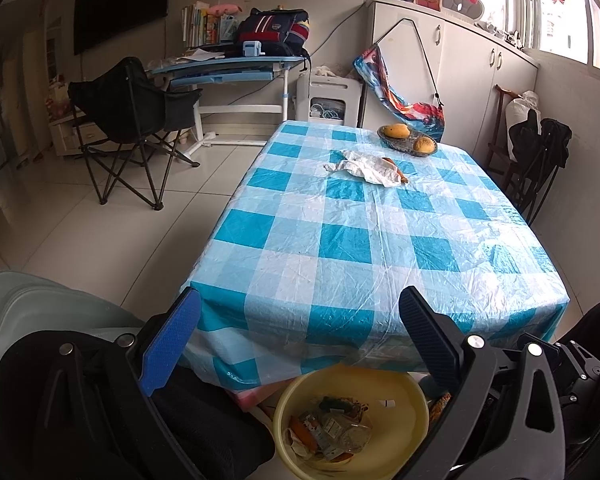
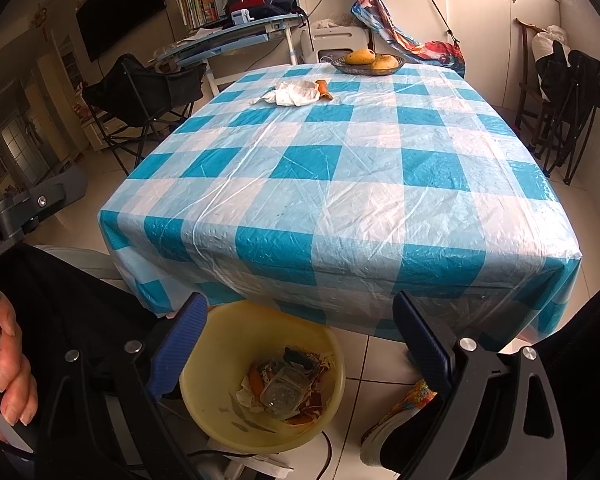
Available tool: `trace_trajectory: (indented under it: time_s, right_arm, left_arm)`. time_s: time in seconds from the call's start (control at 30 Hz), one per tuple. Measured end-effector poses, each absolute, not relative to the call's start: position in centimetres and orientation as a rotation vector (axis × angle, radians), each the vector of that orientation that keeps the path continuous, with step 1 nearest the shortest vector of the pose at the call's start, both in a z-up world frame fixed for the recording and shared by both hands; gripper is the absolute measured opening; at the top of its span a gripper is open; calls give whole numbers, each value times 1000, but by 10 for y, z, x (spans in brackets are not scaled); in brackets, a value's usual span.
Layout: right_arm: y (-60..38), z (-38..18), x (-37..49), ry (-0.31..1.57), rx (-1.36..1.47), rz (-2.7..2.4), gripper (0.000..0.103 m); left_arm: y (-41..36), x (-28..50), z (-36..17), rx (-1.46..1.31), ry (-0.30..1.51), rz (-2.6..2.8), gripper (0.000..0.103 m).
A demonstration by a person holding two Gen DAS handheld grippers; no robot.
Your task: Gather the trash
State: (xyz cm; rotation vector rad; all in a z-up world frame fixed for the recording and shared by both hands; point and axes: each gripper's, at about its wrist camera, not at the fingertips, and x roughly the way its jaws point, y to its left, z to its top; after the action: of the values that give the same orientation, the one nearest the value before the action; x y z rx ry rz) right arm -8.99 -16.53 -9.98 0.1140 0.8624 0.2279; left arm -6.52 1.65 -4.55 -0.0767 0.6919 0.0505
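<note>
Left wrist view: my left gripper point(image 1: 300, 340) has its jaws spread wide with nothing between them, held off the near edge of the surface point(image 1: 380, 240), which is draped in a blue-and-white checked plastic cloth. Below and just ahead of the gripper, on the floor under the overhang of the cloth, stands a yellow bin point(image 1: 404, 416) holding wrappers, scraps of paper and orange peel. Far ahead across the surface lies a crumpled white tissue point(image 1: 364, 168) with an orange peel piece point(image 1: 398, 172) touching its right side. Beyond them, near the far edge, a dark fruit basket point(image 1: 406, 142) carries two yellow-orange fruits.

In the right wrist view my right gripper point(image 2: 300, 340) is likewise wide apart and empty, hovering over the yellow bin point(image 2: 204, 384), which sits between and below its fingers. The tissue point(image 2: 296, 94) and peel piece point(image 2: 323, 89) lie well ahead, left of centre, with the fruit basket point(image 2: 366, 66) behind them at the far edge. To the gripper's left, my left hand point(image 2: 10, 372) wraps around a handle. To its lower right, a patterned shoe point(image 2: 396, 420) rests on the tiled floor.
</note>
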Motion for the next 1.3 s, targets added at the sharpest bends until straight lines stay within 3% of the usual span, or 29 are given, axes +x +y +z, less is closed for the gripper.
trace_trajectory:
  time_s: [1.3]
  right_arm:
    - [-158, -97, -89, 846, 65, 216, 91]
  left_arm:
    - [12, -67, -46, -35, 688, 28, 96]
